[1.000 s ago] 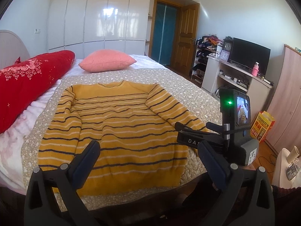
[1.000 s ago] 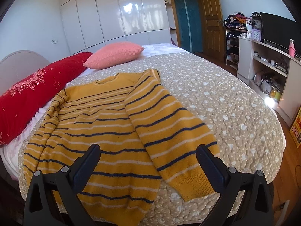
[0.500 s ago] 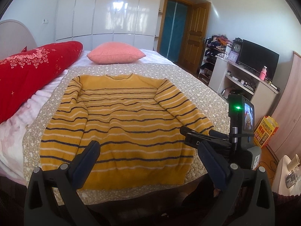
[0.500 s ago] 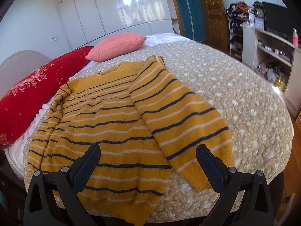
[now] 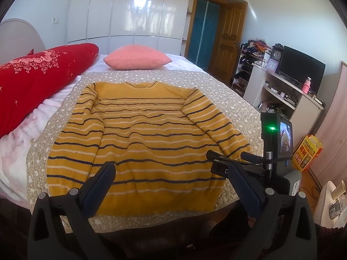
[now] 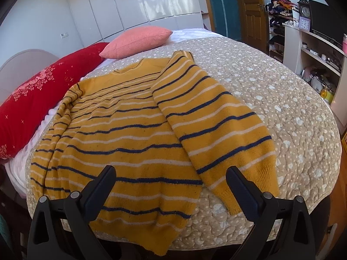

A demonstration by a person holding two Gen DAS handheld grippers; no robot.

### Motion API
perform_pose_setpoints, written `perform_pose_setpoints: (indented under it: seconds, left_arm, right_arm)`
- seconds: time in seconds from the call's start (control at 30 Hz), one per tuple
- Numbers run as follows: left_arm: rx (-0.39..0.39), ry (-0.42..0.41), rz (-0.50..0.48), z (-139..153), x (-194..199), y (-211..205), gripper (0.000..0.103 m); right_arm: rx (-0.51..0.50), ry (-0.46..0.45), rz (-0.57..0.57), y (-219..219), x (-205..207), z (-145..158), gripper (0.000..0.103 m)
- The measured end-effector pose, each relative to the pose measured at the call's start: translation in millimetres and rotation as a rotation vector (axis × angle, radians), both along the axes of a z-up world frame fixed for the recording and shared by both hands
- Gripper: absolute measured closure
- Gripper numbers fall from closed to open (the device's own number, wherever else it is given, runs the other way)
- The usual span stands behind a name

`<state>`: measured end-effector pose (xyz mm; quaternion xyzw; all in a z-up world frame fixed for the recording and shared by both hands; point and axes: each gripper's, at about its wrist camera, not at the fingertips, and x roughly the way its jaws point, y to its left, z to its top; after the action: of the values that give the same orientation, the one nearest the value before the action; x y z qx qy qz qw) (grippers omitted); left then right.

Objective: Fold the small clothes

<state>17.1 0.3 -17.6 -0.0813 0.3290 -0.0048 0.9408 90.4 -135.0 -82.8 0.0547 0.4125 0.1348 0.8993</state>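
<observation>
A yellow sweater with dark and white stripes lies flat, front up, across the middle of both frames, spread on a beige quilt dotted with white. Its neckline points to the top of the frame and its hem reaches almost to the quilt's near edge. Both sleeves run down along its sides; in the right wrist view the sleeve on the right of the frame slants from the shoulder to the lower right, its cuff resting on the quilt just beside the hem.

The left gripper hangs at the bottom of its frame, above the hem, its jaws spread wide with nothing between them. The right gripper sits likewise at the bottom of its frame, jaws parted and empty, one finger over the body of the sweater and the other over the cuff. In the left wrist view it shows at the lower right, near that cuff, carrying a small screen with a green light.

Beyond the collar lies a pink pillow, and a long red pillow fills the left edge. White wardrobe doors stand behind.
</observation>
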Motion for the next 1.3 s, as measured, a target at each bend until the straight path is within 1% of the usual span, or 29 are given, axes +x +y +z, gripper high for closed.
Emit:
perform_pose_setpoints:
  seconds: [0.2, 0.33, 0.4, 0.43, 0.57, 0.93, 1.17, 1.3]
  left_arm:
    - [0.009, 0.002, 0.000, 0, -1, 0, 0.000]
    - [0.010, 0.002, 0.000, 0, -1, 1, 0.000]
    - [0.006, 0.004, 0.002, 1, -2, 1, 0.000]
    - [-0.004, -0.008, 0.003, -1, -1, 3, 0.000]
    - [-0.034, -0.017, 0.011, -3, 2, 6, 0.000]
    - [-0.041, -0.015, 0.015, -5, 3, 8, 0.000]
    - [-0.042, -0.014, 0.021, -7, 5, 10, 0.000]
    - [-0.044, -0.008, 0.026, -8, 6, 11, 0.000]
  right_arm:
    - [-0.007, 0.008, -0.003, -1, 1, -3, 0.000]
    - [-0.013, 0.039, 0.007, 0, 4, -8, 0.000]
    - [-0.015, 0.047, 0.008, 0, 4, -11, 0.000]
    - [-0.016, 0.048, 0.011, 0, 4, -11, 0.000]
    - [-0.018, 0.043, 0.019, 1, 3, -11, 0.000]
    - [-0.020, 0.050, 0.013, 0, 5, -15, 0.000]
    - [-0.061, 0.029, -0.011, -1, 6, -15, 0.000]
    - [-0.059, 0.025, -0.017, -4, 6, -15, 0.000]
